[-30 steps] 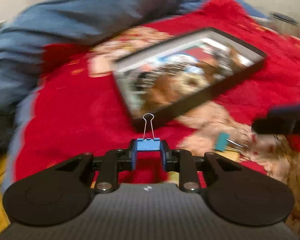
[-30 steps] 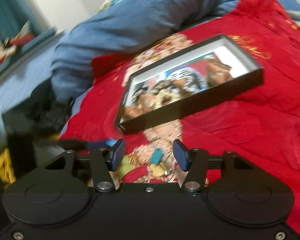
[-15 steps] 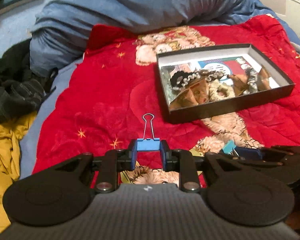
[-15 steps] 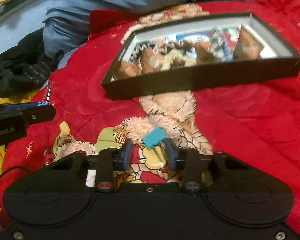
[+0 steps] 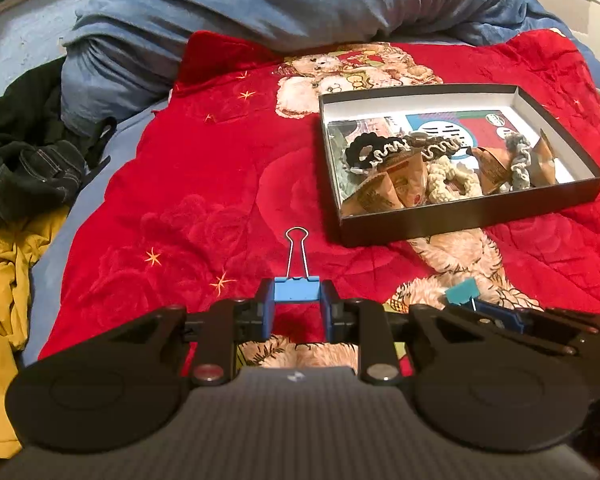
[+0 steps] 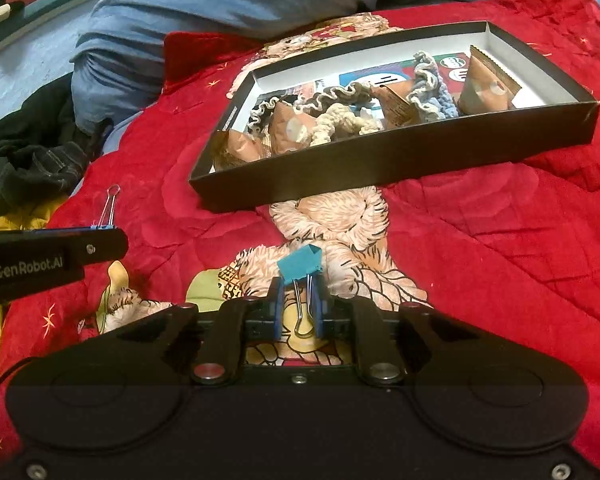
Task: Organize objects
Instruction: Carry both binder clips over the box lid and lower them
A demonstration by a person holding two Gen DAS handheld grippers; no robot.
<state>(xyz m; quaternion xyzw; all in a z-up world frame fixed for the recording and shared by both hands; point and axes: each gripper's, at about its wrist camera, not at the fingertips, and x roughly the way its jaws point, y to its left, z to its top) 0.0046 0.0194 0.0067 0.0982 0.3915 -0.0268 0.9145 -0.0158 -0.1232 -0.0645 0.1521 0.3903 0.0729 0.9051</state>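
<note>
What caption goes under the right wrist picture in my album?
Right gripper pinching a teal binder clip by its wire handles, near the black box.

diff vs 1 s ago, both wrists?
The right hand-held gripper went from open above the teal binder clip to closed on its wire handles. The left hand-held gripper swung back from the black box. It still holds the blue binder clip; the box is unmoved.

Bed [image 5: 52, 240] carrying red blanket [image 5: 204, 184]; black box [image 5: 472, 210], blue duvet [image 5: 260, 4], dark clothes [image 5: 24, 160] lying on it.
</note>
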